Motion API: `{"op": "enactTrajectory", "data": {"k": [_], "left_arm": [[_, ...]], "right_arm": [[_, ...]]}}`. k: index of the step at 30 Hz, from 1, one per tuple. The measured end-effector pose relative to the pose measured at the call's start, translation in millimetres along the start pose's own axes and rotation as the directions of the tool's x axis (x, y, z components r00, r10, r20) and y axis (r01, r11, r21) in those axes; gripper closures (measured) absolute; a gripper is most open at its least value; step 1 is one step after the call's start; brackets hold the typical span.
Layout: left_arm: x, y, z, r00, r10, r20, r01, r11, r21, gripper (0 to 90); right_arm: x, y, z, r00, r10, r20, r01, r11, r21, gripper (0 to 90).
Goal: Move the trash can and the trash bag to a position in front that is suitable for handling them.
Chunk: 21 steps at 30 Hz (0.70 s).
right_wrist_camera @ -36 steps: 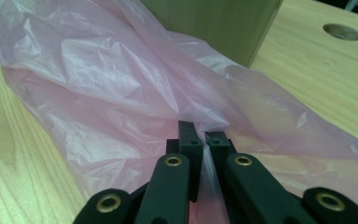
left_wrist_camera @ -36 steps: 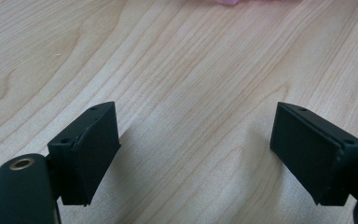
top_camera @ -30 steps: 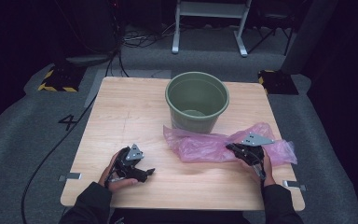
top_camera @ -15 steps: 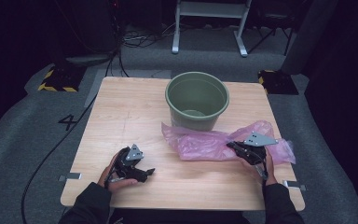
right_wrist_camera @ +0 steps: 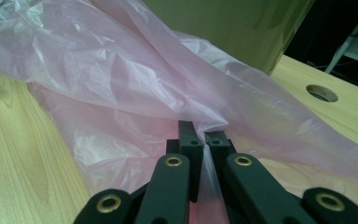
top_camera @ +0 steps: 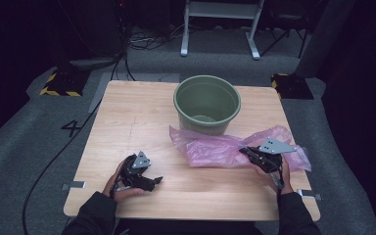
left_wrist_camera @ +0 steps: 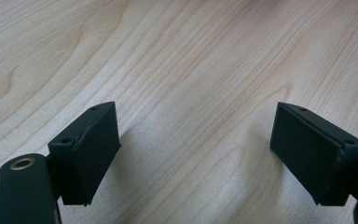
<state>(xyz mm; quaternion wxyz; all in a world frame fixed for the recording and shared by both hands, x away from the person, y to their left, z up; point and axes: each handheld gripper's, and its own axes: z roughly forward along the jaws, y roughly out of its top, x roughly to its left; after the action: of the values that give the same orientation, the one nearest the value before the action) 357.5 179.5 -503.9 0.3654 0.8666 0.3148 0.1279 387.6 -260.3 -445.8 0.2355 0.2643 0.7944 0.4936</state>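
**A:** What has the right gripper [top_camera: 248,152] got hold of?

**B:** The thin, crinkled pink plastic bag [top_camera: 225,147]. In the right gripper view its two black jaws are pressed together with a fold of that film pinched between them [right_wrist_camera: 204,140]. The rest of the bag billows up ahead of the jaws and off to their left, and part of it trails back under the gripper's grey three-cornered plate.

**A:** And what lies beyond the bag?

**B:** The round olive-green plastic bucket [top_camera: 206,103], standing upright just past the gripper, with the bag's far edge lying against its base. In the right gripper view the bucket's wall [right_wrist_camera: 223,28] rises straight behind the pink film.

**A:** What about the left gripper [top_camera: 152,181]?

**B:** It sits low at the near side of the light wooden table [top_camera: 127,122], held in the person's left hand [top_camera: 122,188], well apart from the bag. Its jaws stand wide, and between them in the left gripper view there is bare wood grain [left_wrist_camera: 196,93].

**A:** So the bag is nearer which gripper?

**B:** The right one; it stretches from those jaws toward the bucket and the table's middle.
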Motion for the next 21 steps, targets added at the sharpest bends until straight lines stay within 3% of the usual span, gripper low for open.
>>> {"op": "enactTrajectory", "data": {"k": [21], "left_arm": [[-0.2,-0.3,-0.6,1.0000,0.000,-0.005,0.000,1.0000,0.002,15.5]], "right_arm": [[8.9,16.2,-8.4,0.9994,-0.029,-0.017,0.028,0.998,-0.049,90.0]]}}
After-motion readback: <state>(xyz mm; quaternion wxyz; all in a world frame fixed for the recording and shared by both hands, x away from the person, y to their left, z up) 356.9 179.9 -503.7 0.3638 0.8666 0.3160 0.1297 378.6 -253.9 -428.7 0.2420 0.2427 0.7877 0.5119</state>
